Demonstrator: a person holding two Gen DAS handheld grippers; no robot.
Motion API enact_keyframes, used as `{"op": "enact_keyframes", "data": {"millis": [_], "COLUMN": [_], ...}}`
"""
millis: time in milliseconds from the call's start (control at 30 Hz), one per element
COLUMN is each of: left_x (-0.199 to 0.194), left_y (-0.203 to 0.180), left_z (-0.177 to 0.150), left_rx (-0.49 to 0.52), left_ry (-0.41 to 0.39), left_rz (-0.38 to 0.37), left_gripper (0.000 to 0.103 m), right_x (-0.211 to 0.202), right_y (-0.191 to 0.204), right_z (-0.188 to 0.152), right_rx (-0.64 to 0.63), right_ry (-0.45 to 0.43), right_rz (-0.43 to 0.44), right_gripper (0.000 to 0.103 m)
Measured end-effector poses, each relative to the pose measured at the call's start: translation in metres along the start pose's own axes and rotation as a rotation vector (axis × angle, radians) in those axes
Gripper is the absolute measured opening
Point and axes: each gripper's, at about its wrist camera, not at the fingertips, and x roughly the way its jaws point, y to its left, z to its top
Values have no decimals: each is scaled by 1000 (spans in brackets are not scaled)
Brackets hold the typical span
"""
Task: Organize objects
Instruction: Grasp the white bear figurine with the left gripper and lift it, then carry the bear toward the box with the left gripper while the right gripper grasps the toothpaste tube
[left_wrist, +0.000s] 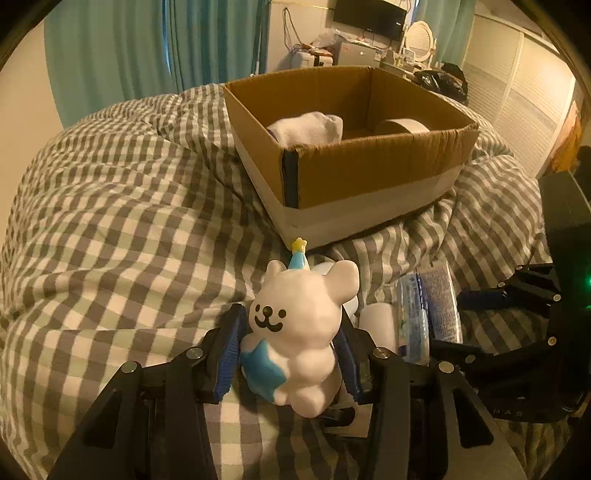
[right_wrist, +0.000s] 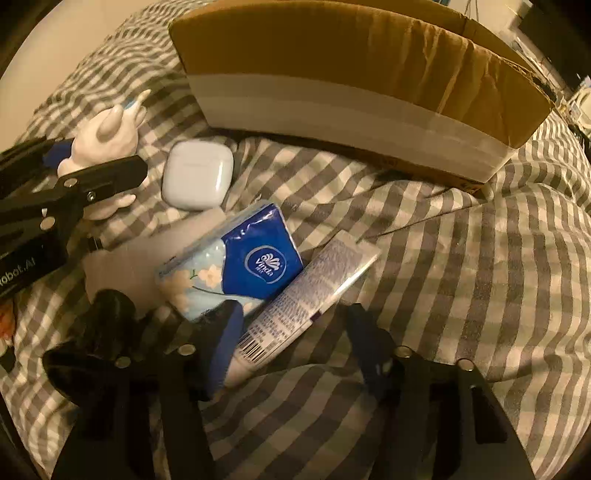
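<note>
bear (left_wrist: 295, 339), a white figurine with a blue star and a pointed blue hat, sits clamped between the blue-padded fingers (left_wrist: 231, 350) of the left gripper (left_wrist: 291, 354) above a grey-checked bed (left_wrist: 122, 221). just beyond it stands an open cardboard box (left_wrist: 369, 177), its lower walls banded with pale tape, holding a white cloth (left_wrist: 306, 127) and a tape roll (left_wrist: 402, 127). in the right wrist view the right gripper (right_wrist: 295, 339) points down at a white tube (right_wrist: 306, 299) lying on the bed; the tube's lower end rests against the left finger while the right finger stands clear of it, so the fingers are parted and not yet pinching. a blue tissue pack (right_wrist: 236, 266) touches the tube's side, and a white earbud case (right_wrist: 197, 179) lies just beyond the pack, near the box's front wall. the bear shows at that view's left edge, beside the case.
</note>
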Motion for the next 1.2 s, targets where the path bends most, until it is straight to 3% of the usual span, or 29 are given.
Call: {"op": "enact_keyframes", "data": {"millis": [33,100,267,467,1000,1200], "left_x": [1,1,1,-2,-53,-80], "left_y": [-1,-1,-1,-5,-18,-22], "left_z": [0,0,-1,-2,-5,4], "left_rx": [3,6,11,19,4,3], "left_ry": [1,-1,-2,4,-79,-126], "left_rz": [1,0,2,28,79,57], "left_gripper": [48,48,48,48,47,47], "right_x": [-1,-1,-6,-33,-103,-136], "right_y": [1,2,8,14,7,5], "right_z": [-1,-2,-1,-7,-22,-24], "right_rx": [-4,-6,-18,-13,-32,-32], "right_ry": [-1,-7,-50,-162,-392,-473], "right_rz": [-1,-7,-69,-93,-77,-90], "right_gripper": [49,35,27,19,17,17]}}
